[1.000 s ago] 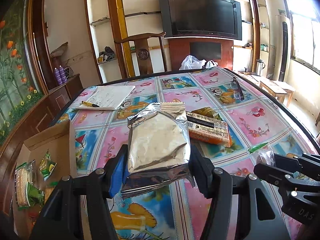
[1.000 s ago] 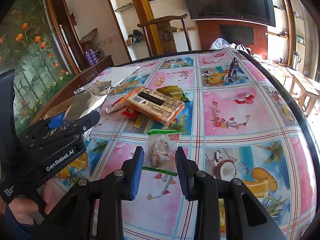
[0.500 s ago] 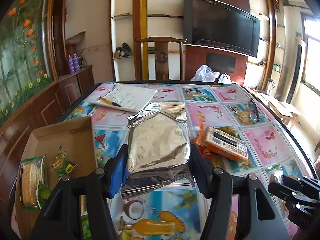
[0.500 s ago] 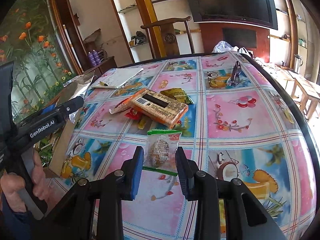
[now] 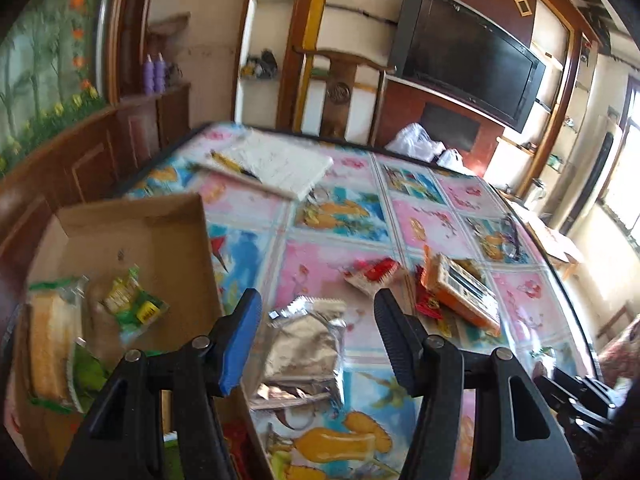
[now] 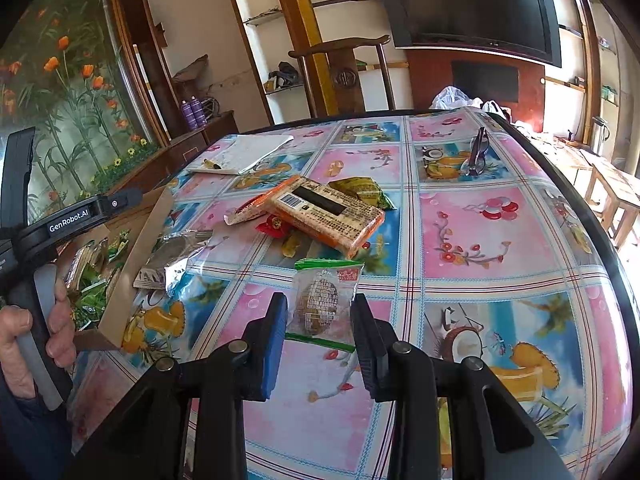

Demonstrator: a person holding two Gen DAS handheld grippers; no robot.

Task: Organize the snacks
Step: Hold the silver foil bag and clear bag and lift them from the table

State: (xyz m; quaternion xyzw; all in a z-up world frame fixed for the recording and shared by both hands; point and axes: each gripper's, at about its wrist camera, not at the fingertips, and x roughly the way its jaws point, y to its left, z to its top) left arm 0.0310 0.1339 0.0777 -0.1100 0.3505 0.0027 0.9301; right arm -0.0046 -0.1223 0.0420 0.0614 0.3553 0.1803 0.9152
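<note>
Silver crinkled foil snack packet [image 5: 308, 344]: lies on the counter [image 6: 480, 240], its near end against the outer wall of the open brown cardboard box [image 5: 132, 232].

Left claw [image 5: 316, 300]: spread. The foil packet shows in the gap below, clear of both pads. A hand [image 6: 24, 344] grips its handle above the box.

Small clear-wrapped round biscuit with green ends [image 6: 320, 300]: on the counter, between the fingers of the right claw [image 6: 319, 304]. The claw is narrowly parted and the wrapper edges reach both pads. Cannot tell whether it is pinched.

Box contents: a long pack of pale sandwich crackers [image 5: 48, 348] and a green-and-yellow sachet [image 5: 134, 304]. More green wrappers underneath are blurred.

Mid-counter: an orange rectangular packet with a barcode [image 6: 328, 216] rests on a red-and-white sachet [image 5: 372, 274] and other small wrappers.

Far side: a white notepad [image 6: 248, 152] with a pen on it, and folded spectacles [image 6: 476, 156] well apart to the right.
</note>
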